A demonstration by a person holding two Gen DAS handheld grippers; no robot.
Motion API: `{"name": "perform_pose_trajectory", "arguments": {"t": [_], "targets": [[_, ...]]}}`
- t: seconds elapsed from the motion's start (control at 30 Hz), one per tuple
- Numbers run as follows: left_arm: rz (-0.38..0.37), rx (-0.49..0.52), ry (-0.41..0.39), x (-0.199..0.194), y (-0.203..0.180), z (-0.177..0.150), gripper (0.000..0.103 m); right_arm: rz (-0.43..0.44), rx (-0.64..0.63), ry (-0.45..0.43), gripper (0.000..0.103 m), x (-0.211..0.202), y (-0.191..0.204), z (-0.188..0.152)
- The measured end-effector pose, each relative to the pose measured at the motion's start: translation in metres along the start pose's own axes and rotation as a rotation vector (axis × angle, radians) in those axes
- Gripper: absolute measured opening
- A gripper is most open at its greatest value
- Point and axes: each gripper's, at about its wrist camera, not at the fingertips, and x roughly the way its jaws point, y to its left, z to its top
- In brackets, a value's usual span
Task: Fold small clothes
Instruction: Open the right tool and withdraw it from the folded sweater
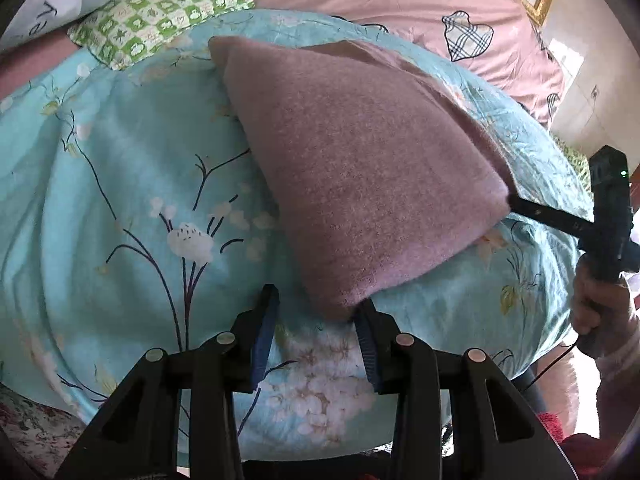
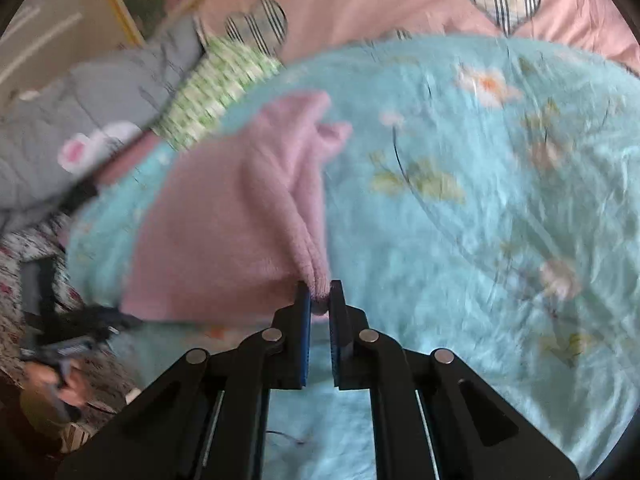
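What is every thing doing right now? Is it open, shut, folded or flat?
Fuzzy pink knit garment: folded over, one corner pinched.
Right gripper: shut on the pink garment's corner.
Left gripper: open, one finger at the garment's near corner, not pinching it.
Light blue flowered quilt: spread out under the garment, wrinkled.
Green and white checked cloth: lying flat on the quilt's far edge.
Pink sheet with plaid hearts: spread flat behind.

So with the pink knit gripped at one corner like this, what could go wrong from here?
1. The right tool pinches only a bunched tip of the pink knit; it could slip out.
2. The left tool stands open beside the near corner, so that corner may sag or drag.
3. The turquoise floral quilt is soft and could get caught.
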Motion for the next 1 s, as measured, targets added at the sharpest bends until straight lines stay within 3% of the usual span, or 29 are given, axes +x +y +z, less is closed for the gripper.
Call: {"name": "perform_pose_trajectory", "arguments": {"t": [0.17, 0.2, 0.33, 0.47, 0.53, 0.6, 0.67, 0.77, 1.0], "targets": [[-0.014, -0.008, 0.003, -0.009, -0.001, 0.000, 0.038, 0.022, 0.042, -0.001, 0.015, 0.000, -0.005, -0.001], [-0.014, -0.008, -0.004, -0.015, -0.002, 0.000, 0.038, 0.013, 0.043, 0.005, 0.020, -0.004, -0.006, -0.001], [-0.030, -0.034, -0.055, -0.038, -0.004, -0.003, 0.040, 0.009, 0.070, -0.021, 0.021, -0.025, -0.012, -0.007], [-0.022, -0.078, -0.105, -0.056, -0.013, -0.004, 0.065, 0.067, 0.090, -0.053, 0.021, -0.043, -0.007, -0.012], [-0.011, -0.065, -0.128, -0.061, -0.022, -0.003, 0.067, 0.088, 0.067, -0.064, 0.030, -0.049, 0.005, -0.013], [0.021, -0.045, -0.143, -0.064, -0.031, -0.003, 0.077, 0.103, 0.012, -0.076, 0.045, -0.053, 0.022, -0.014], [0.060, -0.039, -0.159, -0.066, -0.038, -0.003, 0.083, 0.106, -0.038, -0.082, 0.051, -0.055, 0.035, -0.015], [0.103, -0.012, -0.146, -0.063, -0.047, -0.004, 0.083, 0.098, -0.127, -0.069, 0.064, -0.053, 0.057, -0.020], [0.210, 0.051, -0.163, -0.073, -0.048, -0.012, 0.084, 0.017, -0.301, -0.031, 0.081, -0.054, 0.084, -0.022]]}}
